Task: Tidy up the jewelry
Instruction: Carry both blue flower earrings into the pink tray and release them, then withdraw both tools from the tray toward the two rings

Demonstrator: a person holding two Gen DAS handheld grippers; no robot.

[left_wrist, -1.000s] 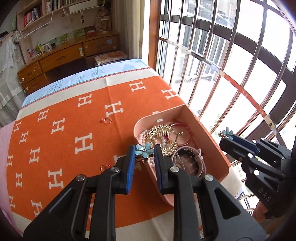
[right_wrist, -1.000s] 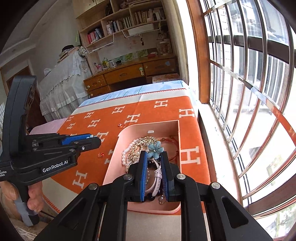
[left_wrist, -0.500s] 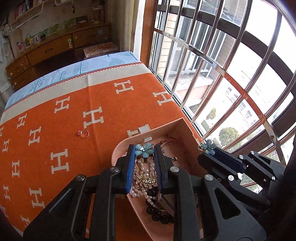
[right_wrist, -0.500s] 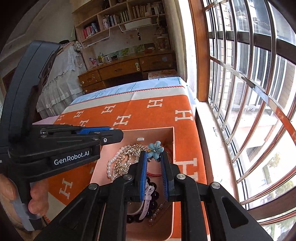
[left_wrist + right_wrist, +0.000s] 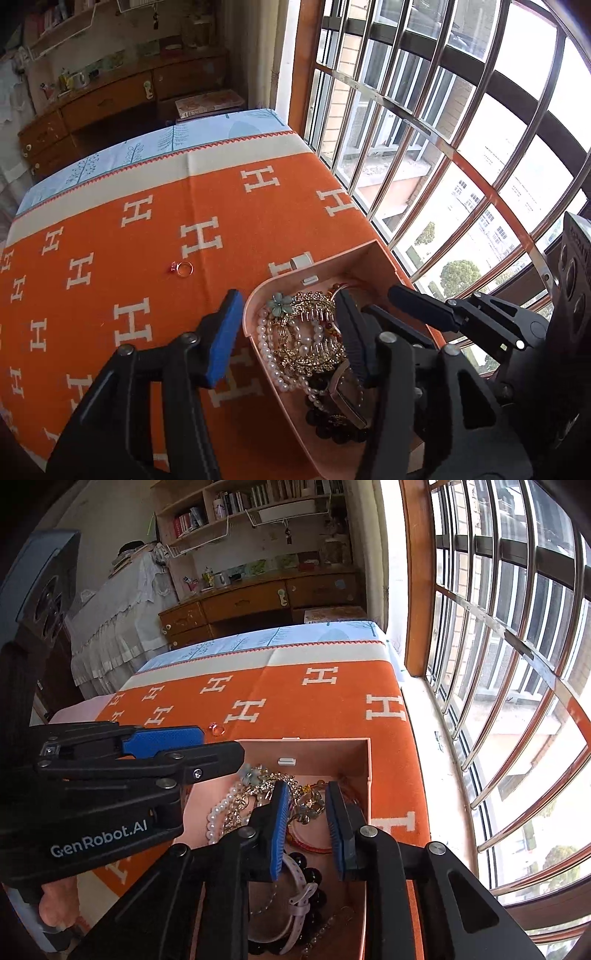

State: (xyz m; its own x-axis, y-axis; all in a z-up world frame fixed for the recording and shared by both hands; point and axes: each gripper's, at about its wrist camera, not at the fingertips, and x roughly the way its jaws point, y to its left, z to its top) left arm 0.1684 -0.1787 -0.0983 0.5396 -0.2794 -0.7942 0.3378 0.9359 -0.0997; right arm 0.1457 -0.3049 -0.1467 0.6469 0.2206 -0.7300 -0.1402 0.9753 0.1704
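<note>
Two hand-held grippers hover over an open pink rectangular jewellery box [image 5: 364, 775], both with jaws opening as a delivery ends. The left gripper [image 5: 286, 325] stands with its fingers wide apart, straddling the box's near wall, nothing between them; a pale blue flower-shaped piece [image 5: 279, 302] lies just below on a tangle of white pearl strands [image 5: 271, 360] and gilt combs [image 5: 314, 332]. The right gripper [image 5: 304, 819], fingers narrowly apart and gripping nothing, points into the box, where a red cord bracelet [image 5: 314, 843] shows between them. One gold ring with a pink stone [image 5: 183, 268] lies outside on the orange H-patterned blanket [image 5: 147, 184] covering the surface, likely next. A barred window [image 5: 498, 664] and a wooden sideboard [image 5: 258, 602] frame the room.
</note>
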